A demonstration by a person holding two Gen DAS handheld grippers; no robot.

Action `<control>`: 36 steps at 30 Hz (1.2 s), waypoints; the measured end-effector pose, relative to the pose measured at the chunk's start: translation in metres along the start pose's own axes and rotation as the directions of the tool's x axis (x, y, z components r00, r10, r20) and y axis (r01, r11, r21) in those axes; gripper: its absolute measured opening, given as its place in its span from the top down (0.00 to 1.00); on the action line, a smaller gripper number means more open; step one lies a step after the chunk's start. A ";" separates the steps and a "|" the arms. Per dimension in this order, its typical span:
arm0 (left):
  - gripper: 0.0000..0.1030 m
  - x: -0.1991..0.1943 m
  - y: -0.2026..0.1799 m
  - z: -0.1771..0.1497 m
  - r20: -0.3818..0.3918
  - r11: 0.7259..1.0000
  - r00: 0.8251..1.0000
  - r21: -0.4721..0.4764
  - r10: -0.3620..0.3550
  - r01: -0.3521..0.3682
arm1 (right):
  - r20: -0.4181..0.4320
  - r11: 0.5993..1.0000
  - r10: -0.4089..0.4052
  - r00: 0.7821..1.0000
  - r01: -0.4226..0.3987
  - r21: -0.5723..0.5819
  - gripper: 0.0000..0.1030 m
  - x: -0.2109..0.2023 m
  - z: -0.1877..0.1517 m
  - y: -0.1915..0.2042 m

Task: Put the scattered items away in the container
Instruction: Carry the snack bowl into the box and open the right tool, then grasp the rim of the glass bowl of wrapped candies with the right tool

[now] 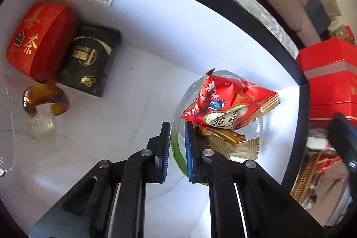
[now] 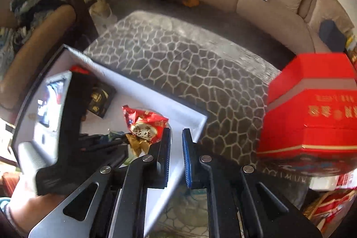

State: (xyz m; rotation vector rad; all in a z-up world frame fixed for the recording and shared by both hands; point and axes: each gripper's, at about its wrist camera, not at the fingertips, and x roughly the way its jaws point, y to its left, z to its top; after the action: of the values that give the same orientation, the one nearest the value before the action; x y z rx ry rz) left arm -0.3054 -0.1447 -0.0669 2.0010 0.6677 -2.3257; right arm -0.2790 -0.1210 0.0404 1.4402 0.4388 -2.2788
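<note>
Left claw [image 1: 177,148] pinches rim of clear glass bowl [image 1: 178,104] of red snack packets [image 1: 225,104], inside white black-rimmed box [image 1: 200,21]; right claw [image 2: 176,157] narrow, empty. Nearly tidied.

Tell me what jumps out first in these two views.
The red snack packet grabs the eye: it sits on gold packets in a clear bowl inside the white box, and the left tool straddles the bowl's rim. At the box's far left lie a red tea tin and a black pack. In the right wrist view a big red carton looms right of the empty right tool.
</note>
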 end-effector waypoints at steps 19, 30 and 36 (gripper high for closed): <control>0.23 -0.067 -0.010 -0.036 0.168 0.966 0.976 0.194 0.141 -0.173 | -0.043 0.978 0.042 0.998 -0.033 0.204 0.83 -0.005 -0.112 -0.096; 0.27 -0.105 -0.097 -0.103 0.161 0.950 0.987 0.310 -0.021 -0.031 | -0.032 0.862 0.182 0.983 -0.144 0.486 0.69 0.027 -0.153 -0.131; 0.31 -0.090 -0.129 -0.123 0.182 0.940 0.983 0.331 0.021 -0.081 | -0.027 0.823 0.213 0.977 -0.165 0.544 0.69 0.045 -0.153 -0.135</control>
State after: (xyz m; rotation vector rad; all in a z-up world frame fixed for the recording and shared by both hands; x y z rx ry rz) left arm -0.2078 -0.0125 0.0464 1.8610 0.2148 -2.6949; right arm -0.2437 0.0599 -0.0577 1.7511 -0.3544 -2.2764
